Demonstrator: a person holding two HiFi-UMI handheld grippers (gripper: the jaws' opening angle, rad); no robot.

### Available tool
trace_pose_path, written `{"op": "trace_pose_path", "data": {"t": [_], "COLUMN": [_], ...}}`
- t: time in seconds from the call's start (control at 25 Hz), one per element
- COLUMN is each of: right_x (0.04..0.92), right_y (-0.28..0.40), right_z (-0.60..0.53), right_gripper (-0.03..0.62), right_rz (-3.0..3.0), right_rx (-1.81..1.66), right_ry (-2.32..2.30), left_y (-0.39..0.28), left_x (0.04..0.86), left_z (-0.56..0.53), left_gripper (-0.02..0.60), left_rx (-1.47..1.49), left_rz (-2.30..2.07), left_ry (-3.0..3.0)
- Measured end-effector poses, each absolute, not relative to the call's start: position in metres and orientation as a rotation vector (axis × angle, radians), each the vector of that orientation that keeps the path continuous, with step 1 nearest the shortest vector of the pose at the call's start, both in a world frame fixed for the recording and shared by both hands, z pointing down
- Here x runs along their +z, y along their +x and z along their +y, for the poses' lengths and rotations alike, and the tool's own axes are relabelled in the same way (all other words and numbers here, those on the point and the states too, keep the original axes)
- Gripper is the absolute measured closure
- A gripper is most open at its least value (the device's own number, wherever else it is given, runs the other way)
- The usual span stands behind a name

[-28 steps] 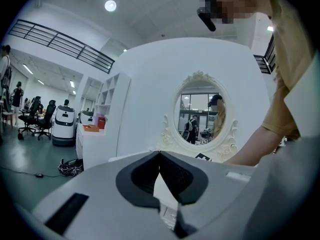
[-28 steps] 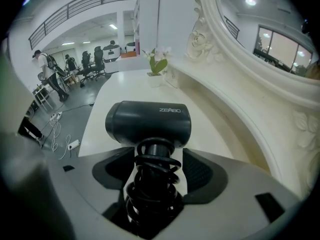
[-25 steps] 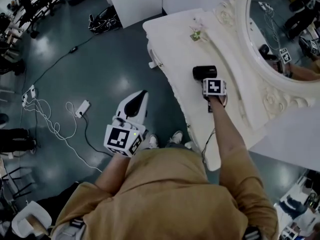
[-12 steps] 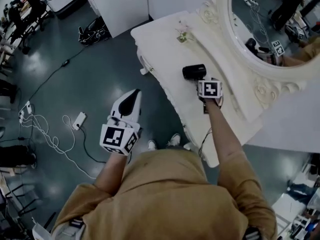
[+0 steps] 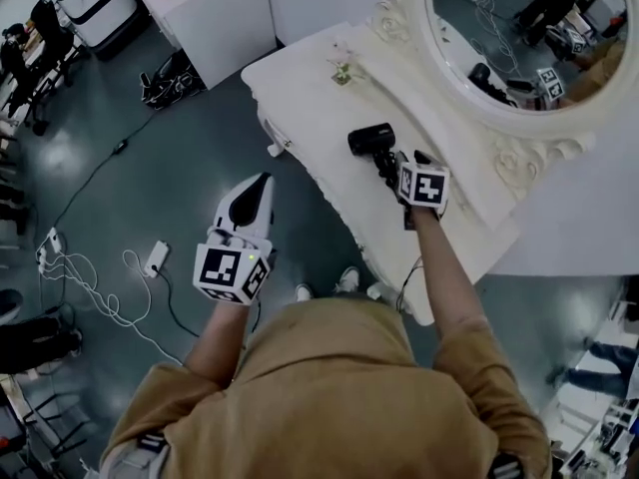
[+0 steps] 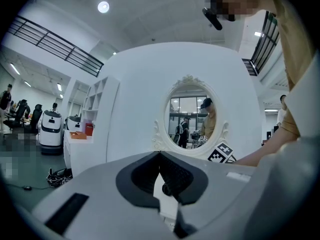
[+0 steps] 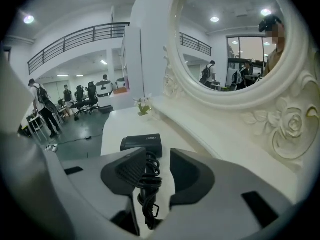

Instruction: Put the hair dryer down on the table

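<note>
**On the dressing table: hair dryer lying flat, claw loosened above it**

On the white table point(image 5: 300, 93) the hair dryer point(image 5: 370, 140) lies on its side, roughly midway between the scalloped front edge and the raised ledge point(image 5: 469, 183) under the mirror point(image 5: 504, 38). It is black and matte, with a short, stubby barrel. Its black cord point(image 7: 148, 176) is wound in tight loops round the handle, which points back toward the person. There is small print on the barrel, too fine to read.

Farther along the tabletop, well apart from the dryer, stands a little flower sprig point(image 5: 342, 70). The carved oval mirror frame rises just behind the ledge, and a white cabinet point(image 5: 215, 13) stands past the table's far end. Loose cables point(image 5: 90, 287) trail over the dark floor point(image 5: 150, 158) to the left. Nothing lies on the table close to the dryer.

The right gripper point(image 7: 156, 156) hangs tilted down over the handle end. Its jaws have just been closing, yet they stand partly apart. The wrapped handle shows in the gap between the dark pads, with clear space on the right-hand side, so it is released rather than clamped. The left gripper point(image 5: 262, 183) is held out level over the floor, off the table, with its jaw tips brought together and nothing between them.
</note>
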State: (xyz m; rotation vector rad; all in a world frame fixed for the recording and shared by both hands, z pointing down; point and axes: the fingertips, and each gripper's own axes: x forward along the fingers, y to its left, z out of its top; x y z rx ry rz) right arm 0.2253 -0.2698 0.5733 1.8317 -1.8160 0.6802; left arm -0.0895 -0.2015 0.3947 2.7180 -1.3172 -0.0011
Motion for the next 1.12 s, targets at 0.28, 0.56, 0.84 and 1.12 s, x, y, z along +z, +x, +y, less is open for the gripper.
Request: {"op": "trace_pose_path", "data": {"t": [0.28, 0.56, 0.84, 1.12], "right_x": [0.54, 0.472, 0.378, 0.314], "right_y": [0.242, 0.252, 0.248, 0.235], "right_z": [-0.247, -0.238, -0.225, -0.19], "right_gripper": [0.589, 0.591, 0.591, 0.591], "right_rz": [-1.896, -2.012, -2.159, -2.283], "right_rx": [0.677, 0.491, 0.225, 0.046], "right_ry": [1.968, 2.072, 2.158, 2.177], "left_y": [-0.083, -0.082, -0.087, -0.099], "left_x": [0.385, 0.372, 0.352, 0.339], "left_z": [-0.209, -0.214, -0.216, -0.211], "left_gripper": [0.577, 0.577, 0.577, 0.577], "left_rx": [-0.025, -0.04, -0.058, -0.088], "left_rz": [-1.303, -1.312, -1.346, -1.403], "left_ry": [2.747, 2.774, 2.805, 2.789]}}
